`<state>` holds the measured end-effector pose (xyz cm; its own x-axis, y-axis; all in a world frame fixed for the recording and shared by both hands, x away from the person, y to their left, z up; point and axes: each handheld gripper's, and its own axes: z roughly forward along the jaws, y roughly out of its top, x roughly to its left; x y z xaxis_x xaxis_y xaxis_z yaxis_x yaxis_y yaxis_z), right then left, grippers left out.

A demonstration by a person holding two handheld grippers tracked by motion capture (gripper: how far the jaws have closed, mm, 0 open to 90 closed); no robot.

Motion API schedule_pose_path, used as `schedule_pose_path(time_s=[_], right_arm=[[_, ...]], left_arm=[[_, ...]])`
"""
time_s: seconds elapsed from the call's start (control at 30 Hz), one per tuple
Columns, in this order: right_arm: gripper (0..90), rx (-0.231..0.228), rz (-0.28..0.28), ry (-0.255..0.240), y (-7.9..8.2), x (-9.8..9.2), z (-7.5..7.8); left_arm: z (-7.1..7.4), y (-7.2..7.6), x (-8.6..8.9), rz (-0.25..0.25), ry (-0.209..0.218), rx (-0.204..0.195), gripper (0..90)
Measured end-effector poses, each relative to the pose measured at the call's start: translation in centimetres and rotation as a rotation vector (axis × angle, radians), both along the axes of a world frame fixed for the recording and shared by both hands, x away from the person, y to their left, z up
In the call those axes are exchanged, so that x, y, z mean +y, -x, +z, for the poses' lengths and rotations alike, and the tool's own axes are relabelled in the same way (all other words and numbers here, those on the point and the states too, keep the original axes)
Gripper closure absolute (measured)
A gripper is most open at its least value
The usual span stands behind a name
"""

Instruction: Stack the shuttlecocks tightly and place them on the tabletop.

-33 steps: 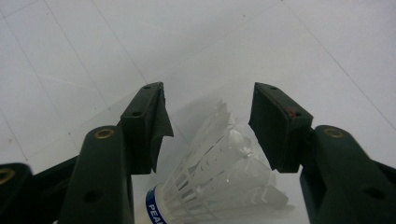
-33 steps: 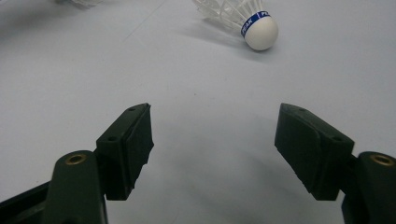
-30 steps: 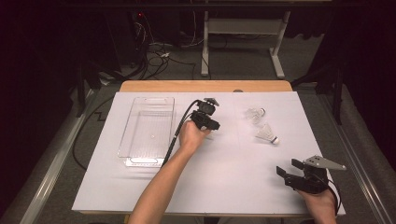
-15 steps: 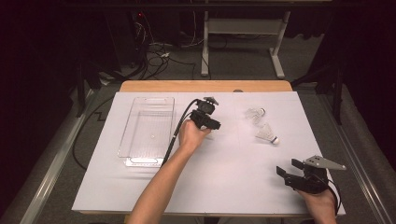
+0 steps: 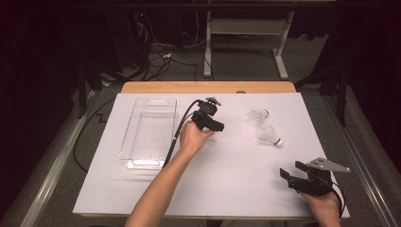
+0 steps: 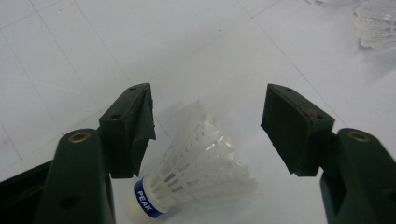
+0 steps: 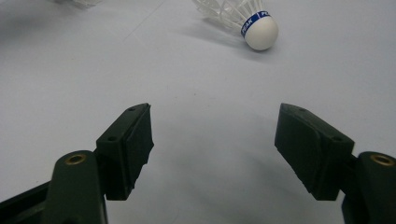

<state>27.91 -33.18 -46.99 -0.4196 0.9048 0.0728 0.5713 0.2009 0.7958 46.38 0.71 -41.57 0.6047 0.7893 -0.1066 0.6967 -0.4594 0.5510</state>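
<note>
The left gripper (image 5: 215, 126) sits near the middle of the white table (image 5: 227, 189), just to the 3 o'clock side of the clear plastic tray (image 5: 147, 137), with its cable trailing back along the person's forearm. In the left gripper view its jaws stand wide apart and have just been opening; a white shuttlecock (image 6: 196, 175) lies on the table between them, on its side, with its cork end and blue band toward the 7 o'clock corner of that view and its feathered skirt fanning toward 2 o'clock. Neither pad presses on it: the skirt is clear of the right jaw, and the cork end lies just beside the left jaw, though I cannot tell whether it touches there. Two more shuttlecocks lie toward 3 o'clock of the left gripper in the high view, one (image 5: 259, 115) farther back and one (image 5: 271, 135) closer to the person, near each other. The right gripper (image 5: 291, 171) rests near the table's 5 o'clock corner, well apart from the left one, with its jaws open and nothing between them; in its own view a shuttlecock (image 7: 243, 14) lies ahead at about 1 o'clock, cork end toward 3 o'clock.
</note>
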Motion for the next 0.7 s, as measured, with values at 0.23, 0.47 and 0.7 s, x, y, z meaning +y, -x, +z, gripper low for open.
schedule_pose_path(time_s=[0.23, 0.47, 0.7], right_arm=[[28.2, -0.001, 0.0, 0.001, 0.0, 0.0, 0.0], [28.2, 0.001, -0.003, -0.001, 0.0, 0.1, 0.0], [28.2, 0.001, -0.004, -0.001, 0.0, 0.0, 0.0]], left_arm=[[0.3, 0.5, 0.2, -0.004, 0.007, -0.01, 33.8], [0.6, 0.8, 0.6, -0.005, 0.009, -0.016, 33.5], [1.0, 1.3, 1.0, -0.013, 0.013, -0.026, 33.0]])
